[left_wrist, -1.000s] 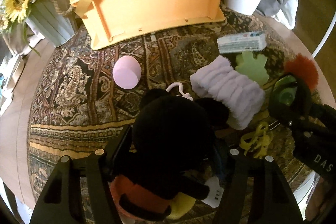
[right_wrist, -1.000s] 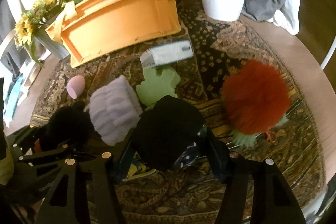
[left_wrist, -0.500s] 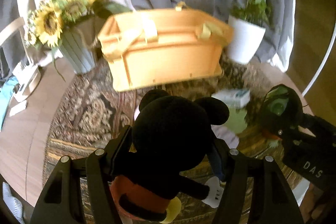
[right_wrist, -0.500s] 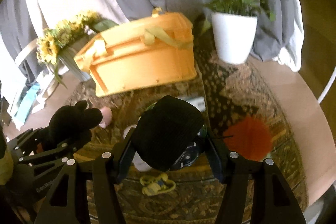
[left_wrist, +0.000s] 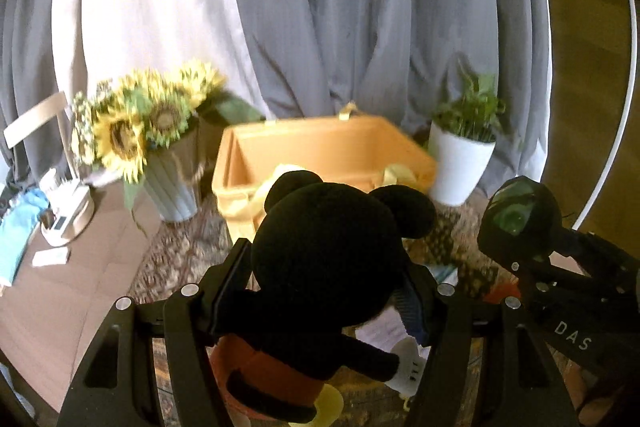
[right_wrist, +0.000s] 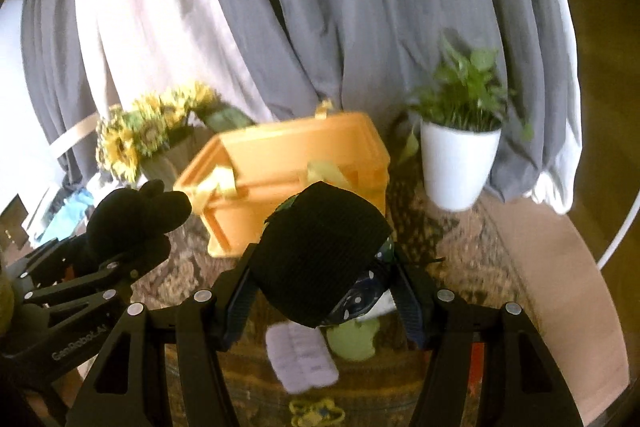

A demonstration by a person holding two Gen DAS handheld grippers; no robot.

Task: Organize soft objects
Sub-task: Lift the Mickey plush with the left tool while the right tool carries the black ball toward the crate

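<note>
My left gripper (left_wrist: 324, 291) is shut on a black mouse plush toy (left_wrist: 324, 259) with red shorts and holds it up in front of the open orange storage bin (left_wrist: 320, 147). My right gripper (right_wrist: 320, 287) is shut on a black soft object with a blue dotted part (right_wrist: 320, 247), raised before the same bin (right_wrist: 288, 163). The left gripper with its plush (right_wrist: 132, 223) shows at the left of the right wrist view; the right gripper's black object (left_wrist: 516, 219) shows at the right of the left wrist view. A lilac fluffy roll (right_wrist: 300, 359) and a green sponge (right_wrist: 354, 341) lie below.
A sunflower vase (left_wrist: 168, 163) stands left of the bin and a white plant pot (left_wrist: 460, 171) to its right. Grey curtains hang behind. A patterned cloth (right_wrist: 448, 247) covers the round table. A yellow hair tie (right_wrist: 316, 413) lies near the front.
Both grippers have lifted their objects high off the table and tilted up toward the bin. The view now looks into the bin's open top instead of down at the cloth.
</note>
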